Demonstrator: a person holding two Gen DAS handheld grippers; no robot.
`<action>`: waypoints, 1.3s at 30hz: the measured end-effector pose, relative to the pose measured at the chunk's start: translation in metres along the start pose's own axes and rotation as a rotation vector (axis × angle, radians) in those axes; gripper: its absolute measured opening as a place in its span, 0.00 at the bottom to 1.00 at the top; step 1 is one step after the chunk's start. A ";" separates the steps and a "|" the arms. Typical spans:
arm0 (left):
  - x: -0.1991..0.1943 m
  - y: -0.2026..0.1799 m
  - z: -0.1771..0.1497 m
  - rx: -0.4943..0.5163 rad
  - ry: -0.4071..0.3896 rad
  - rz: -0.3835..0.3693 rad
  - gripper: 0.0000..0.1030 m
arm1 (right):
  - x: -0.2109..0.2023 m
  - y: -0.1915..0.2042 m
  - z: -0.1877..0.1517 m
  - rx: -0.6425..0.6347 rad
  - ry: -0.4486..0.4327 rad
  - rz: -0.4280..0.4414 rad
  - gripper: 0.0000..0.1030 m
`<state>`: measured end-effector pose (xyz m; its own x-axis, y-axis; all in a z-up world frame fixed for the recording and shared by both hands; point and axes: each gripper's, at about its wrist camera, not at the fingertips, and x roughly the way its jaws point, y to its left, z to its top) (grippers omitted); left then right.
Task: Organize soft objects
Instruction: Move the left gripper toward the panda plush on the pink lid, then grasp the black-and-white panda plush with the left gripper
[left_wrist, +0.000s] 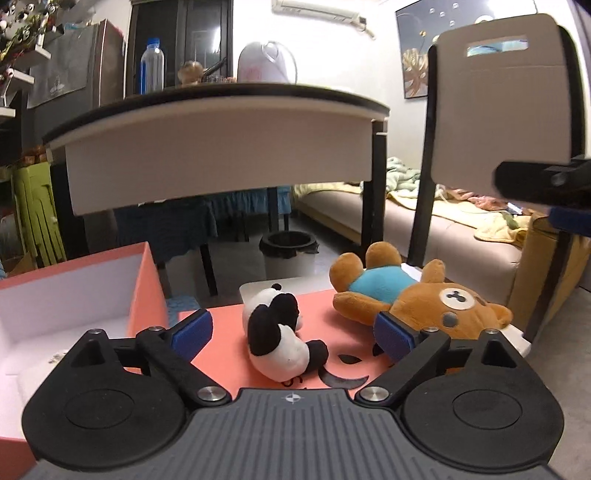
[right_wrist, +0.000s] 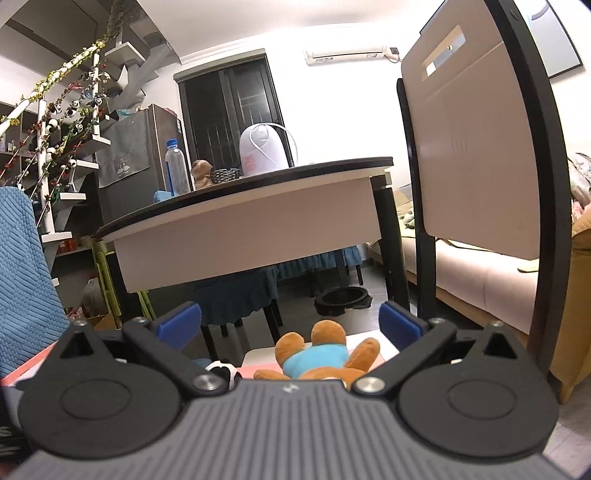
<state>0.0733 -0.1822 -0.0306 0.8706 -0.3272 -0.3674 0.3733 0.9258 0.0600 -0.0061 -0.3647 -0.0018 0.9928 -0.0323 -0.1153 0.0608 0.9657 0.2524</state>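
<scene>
The left gripper (left_wrist: 293, 332) hung low over a salmon-pink board (left_wrist: 325, 306), its blue-padded fingers (left_wrist: 192, 330) spread wide and holding nothing. Between them lay a small panda plush (left_wrist: 277, 339), on its side on the board, touching neither pad. Just right of it a brown bear plush (left_wrist: 417, 299) in a turquoise shirt lay on its back, head toward the gripper; the right pad covered part of its near arm, so I couldn't tell if the two touched. Dark markings on the board were half hidden behind the panda and the gripper body, and I couldn't read them. To the left stood an open pink box (left_wrist: 144, 284) with a white lining, its near side cut off by the frame. The dark shape at the far right edge looked like part of the other tool, too blurred to be sure.

The right gripper (right_wrist: 290, 325) was held higher, its fingers (right_wrist: 400, 325) also wide apart and empty. From its camera only the bear's legs and shirt (right_wrist: 317, 356) showed over the gripper body, the head hidden below; of the panda (right_wrist: 221, 369) just a black-and-white sliver peeked out. Behind stood a dark-topped table (right_wrist: 258, 221) and a chair back (right_wrist: 476, 147).
</scene>
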 end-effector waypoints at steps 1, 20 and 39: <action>0.007 -0.001 0.000 0.000 0.007 0.008 0.87 | 0.001 0.000 0.000 -0.001 -0.001 0.000 1.00; 0.091 -0.003 -0.005 -0.137 0.239 0.091 0.68 | 0.018 0.003 -0.006 -0.001 0.031 0.025 1.00; 0.047 0.010 0.008 -0.154 0.128 0.047 0.41 | 0.023 0.004 -0.006 0.035 0.031 0.017 1.00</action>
<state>0.1202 -0.1895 -0.0400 0.8345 -0.2656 -0.4827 0.2717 0.9606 -0.0589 0.0161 -0.3600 -0.0089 0.9901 -0.0071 -0.1399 0.0475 0.9565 0.2877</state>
